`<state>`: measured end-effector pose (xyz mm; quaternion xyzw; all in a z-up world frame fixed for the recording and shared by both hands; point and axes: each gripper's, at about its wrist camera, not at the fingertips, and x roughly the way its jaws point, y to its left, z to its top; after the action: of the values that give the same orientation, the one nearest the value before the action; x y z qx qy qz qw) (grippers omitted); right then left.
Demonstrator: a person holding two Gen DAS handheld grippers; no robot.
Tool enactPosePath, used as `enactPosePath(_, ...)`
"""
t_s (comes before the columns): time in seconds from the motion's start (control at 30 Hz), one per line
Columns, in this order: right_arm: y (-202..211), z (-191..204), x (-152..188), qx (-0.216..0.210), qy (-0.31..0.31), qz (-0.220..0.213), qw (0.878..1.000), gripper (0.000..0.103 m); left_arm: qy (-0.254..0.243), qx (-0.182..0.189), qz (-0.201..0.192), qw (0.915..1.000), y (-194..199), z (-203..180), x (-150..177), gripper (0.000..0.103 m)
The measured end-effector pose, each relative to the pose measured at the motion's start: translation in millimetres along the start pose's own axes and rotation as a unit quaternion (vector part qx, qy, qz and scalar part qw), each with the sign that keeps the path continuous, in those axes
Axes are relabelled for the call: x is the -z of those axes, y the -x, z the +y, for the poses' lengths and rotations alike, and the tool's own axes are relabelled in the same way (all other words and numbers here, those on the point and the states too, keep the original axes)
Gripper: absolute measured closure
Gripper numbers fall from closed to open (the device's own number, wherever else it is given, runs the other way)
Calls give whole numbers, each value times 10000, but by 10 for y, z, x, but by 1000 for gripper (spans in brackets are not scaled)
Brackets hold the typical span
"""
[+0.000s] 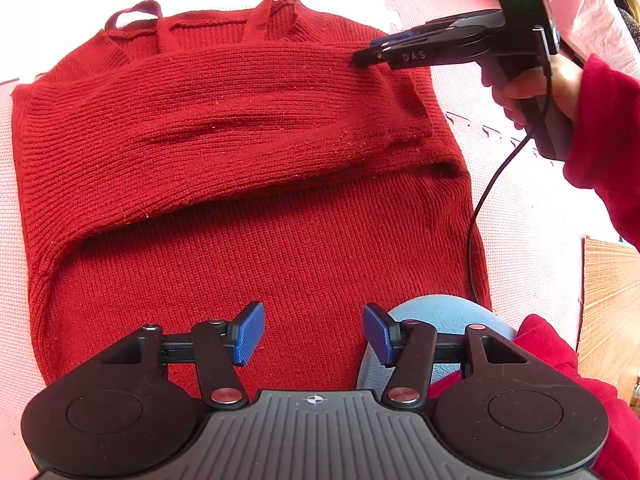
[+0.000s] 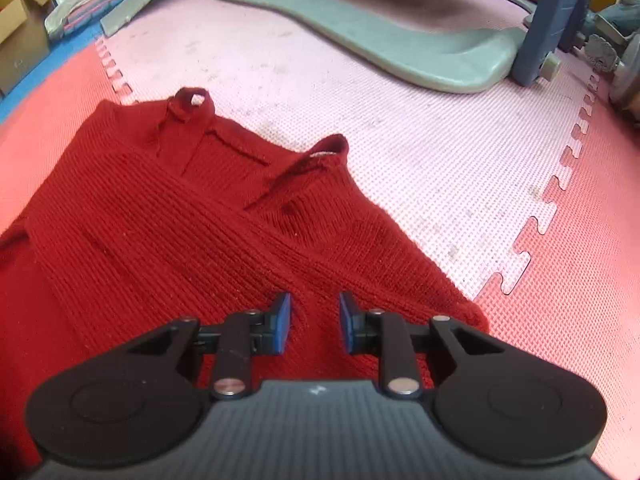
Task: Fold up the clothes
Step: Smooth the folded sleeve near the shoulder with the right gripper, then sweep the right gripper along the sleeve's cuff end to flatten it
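Observation:
A red knit sweater (image 1: 240, 240) lies flat on the foam mat, with a sleeve (image 1: 240, 128) folded across its chest and two loops (image 1: 136, 12) at the neckline. My left gripper (image 1: 314, 332) hovers open over the sweater's lower part with nothing between its pads. My right gripper (image 1: 362, 58), held by a hand in a red sleeve, has its tips at the sweater's upper right shoulder. In the right wrist view the sweater (image 2: 160, 220) lies beneath the right gripper (image 2: 315, 322). Its jaws stand apart with a gap and pinch no cloth.
Pink and red puzzle mat tiles (image 2: 440, 140) surround the sweater. A grey plastic base (image 2: 400, 40) and a blue frame leg (image 2: 552, 20) stand beyond it. A knee in light blue (image 1: 440, 312), a black cable (image 1: 480, 208) and wooden flooring (image 1: 612, 300) are at the right.

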<state>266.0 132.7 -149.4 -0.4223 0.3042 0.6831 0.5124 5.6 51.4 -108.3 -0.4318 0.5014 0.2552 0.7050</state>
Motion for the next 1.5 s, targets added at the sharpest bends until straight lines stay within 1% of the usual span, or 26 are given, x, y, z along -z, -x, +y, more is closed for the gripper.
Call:
enactPosePath(0.07, -47, 7, 22, -37, -12, 54, 10000, 79, -14, 6, 1, 10000, 0, -7, 1, 47)
enactPosePath(0.17, -95, -47, 32, -176, -365, 65, 9992, 80, -35, 0, 1, 10000, 14, -18, 3, 47)
enactPosePath(0.23, -40, -61, 9, -497, -573, -103, 9971, 80, -18, -27, 13, 10000, 18, -12, 6, 46)
enactPosePath(0.27, 2, -55, -2, -594, -611, -182, 9962, 80, -4, -33, 23, 10000, 14, -6, 4, 46)
enactPosePath(0.3, 48, -48, -13, -580, -630, -277, 9959, 80, 6, -42, 29, 10000, 11, -2, 0, 46)
enactPosePath(0.4, 151, -54, -29, -82, -706, -465, 9964, 83, -4, -27, 6, 10000, 14, -15, -18, 46)
enactPosePath(0.47, 147, -43, -19, 11, -686, -439, 9967, 94, -24, -3, -8, 10000, 21, -36, -25, 46)
enactPosePath(0.53, 82, 16, -1, -2, -499, -277, 9984, 97, -37, 20, -16, 10000, 27, -57, -24, 46)
enactPosePath(0.6, -19, 85, 33, 109, -261, -70, 9996, 98, -33, 26, -12, 10000, 29, -72, -20, 46)
enactPosePath(0.67, -134, 80, 85, 245, -274, 107, 9993, 98, -36, 19, -7, 10000, 31, -73, -18, 46)
enactPosePath(0.73, -176, 73, 127, 348, -193, 20, 9992, 98, -40, -2, -3, 10000, 39, -63, -17, 46)
enactPosePath(0.83, -163, 42, 88, 847, -224, -45, 9961, 98, -30, -30, -5, 10000, 50, -47, -20, 46)
enactPosePath(0.87, -131, 12, 74, 922, -317, -83, 9952, 97, -25, -36, -9, 10000, 53, -41, -21, 46)
enactPosePath(0.9, -80, -32, 63, 913, -460, -135, 9947, 97, -18, -34, -12, 10000, 55, -37, -23, 46)
enactPosePath(0.97, 41, -53, 57, 585, -570, -280, 9963, 97, -8, -24, -14, 10000, 49, -36, -30, 46)
enactPosePath(1.07, 99, 100, 80, 106, -214, -148, 9996, 97, 7, 62, 25, 10000, 23, -55, -46, 46)
enactPosePath(1.1, 71, 130, 104, 57, -165, -60, 9998, 98, -6, 75, 15, 10000, 28, -66, -49, 46)
enactPosePath(1.13, 28, 133, 139, 127, -145, 26, 9998, 98, -24, 81, -1, 10000, 34, -78, -50, 46)
enactPosePath(1.17, -31, 105, 197, 292, -147, 124, 9994, 98, -38, 71, -3, 10000, 42, -84, -48, 46)
enactPosePath(1.2, -55, 51, 245, 400, -246, 154, 9988, 98, -50, 56, 0, 10000, 49, -88, -46, 46)
enactPosePath(1.3, 1, -102, 314, 539, -675, 41, 9963, 99, -28, 30, 5, 10000, 59, -70, -36, 46)
enactPosePath(1.37, 103, -101, 306, 677, -777, -56, 9947, 97, 18, 10, 31, 10000, 31, -44, -42, 46)
enactPosePath(1.43, 179, -65, 305, 457, -827, -79, 9955, 97, 38, -2, 38, 10000, 11, -28, -51, 46)
enactPosePath(1.5, 181, 2, 325, 369, -614, 22, 9974, 97, 24, 9, 13, 10000, 16, -37, -63, 46)
